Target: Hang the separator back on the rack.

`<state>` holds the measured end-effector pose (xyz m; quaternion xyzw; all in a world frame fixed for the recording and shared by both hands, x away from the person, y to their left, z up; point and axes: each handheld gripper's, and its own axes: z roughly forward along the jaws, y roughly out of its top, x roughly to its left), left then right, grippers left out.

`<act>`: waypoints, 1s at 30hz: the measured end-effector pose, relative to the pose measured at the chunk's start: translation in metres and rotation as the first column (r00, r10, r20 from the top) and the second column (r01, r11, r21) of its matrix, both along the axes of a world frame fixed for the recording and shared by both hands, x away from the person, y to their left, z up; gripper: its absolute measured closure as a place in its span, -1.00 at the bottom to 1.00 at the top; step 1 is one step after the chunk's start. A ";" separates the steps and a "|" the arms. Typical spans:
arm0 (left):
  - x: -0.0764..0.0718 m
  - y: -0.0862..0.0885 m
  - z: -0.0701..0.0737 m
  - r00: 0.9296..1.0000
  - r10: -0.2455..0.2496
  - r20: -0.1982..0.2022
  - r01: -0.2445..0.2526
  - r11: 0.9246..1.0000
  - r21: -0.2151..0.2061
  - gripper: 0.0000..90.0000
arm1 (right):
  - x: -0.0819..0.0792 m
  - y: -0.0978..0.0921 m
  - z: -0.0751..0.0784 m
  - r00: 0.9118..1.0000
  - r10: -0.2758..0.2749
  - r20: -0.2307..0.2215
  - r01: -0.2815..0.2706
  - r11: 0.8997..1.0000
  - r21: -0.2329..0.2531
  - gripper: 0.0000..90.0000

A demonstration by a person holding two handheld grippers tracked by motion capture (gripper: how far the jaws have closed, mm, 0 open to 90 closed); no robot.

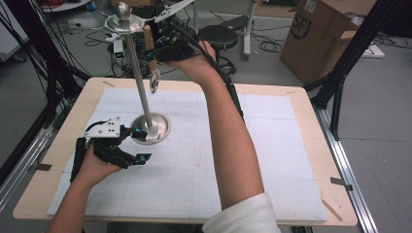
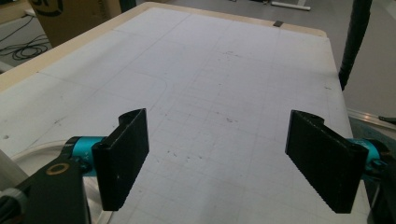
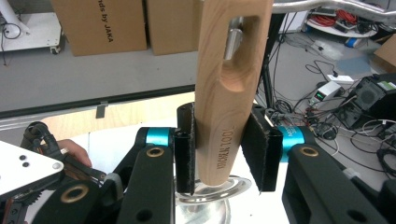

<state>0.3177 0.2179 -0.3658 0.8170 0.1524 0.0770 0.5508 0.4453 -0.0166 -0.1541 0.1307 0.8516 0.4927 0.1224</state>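
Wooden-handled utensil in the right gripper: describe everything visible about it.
The wooden-handled utensil has a pale, tapered wood handle with a long oval slot near its end and stamped lettering. It hangs upright from a metal peg of the stand, peg through the slot. The right gripper clamps the handle between black pads. In the high view a shiny metal end hangs below.

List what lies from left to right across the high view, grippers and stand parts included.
left gripper → round stand base → right gripper shut on the wooden-handled utensil → black stool → cardboard box
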 end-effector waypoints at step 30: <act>0.000 -0.002 -0.003 1.000 -0.002 -0.005 0.002 1.000 0.012 -0.51 | 0.004 0.005 -0.003 1.000 -0.020 -0.011 0.020 0.999 -0.031 0.43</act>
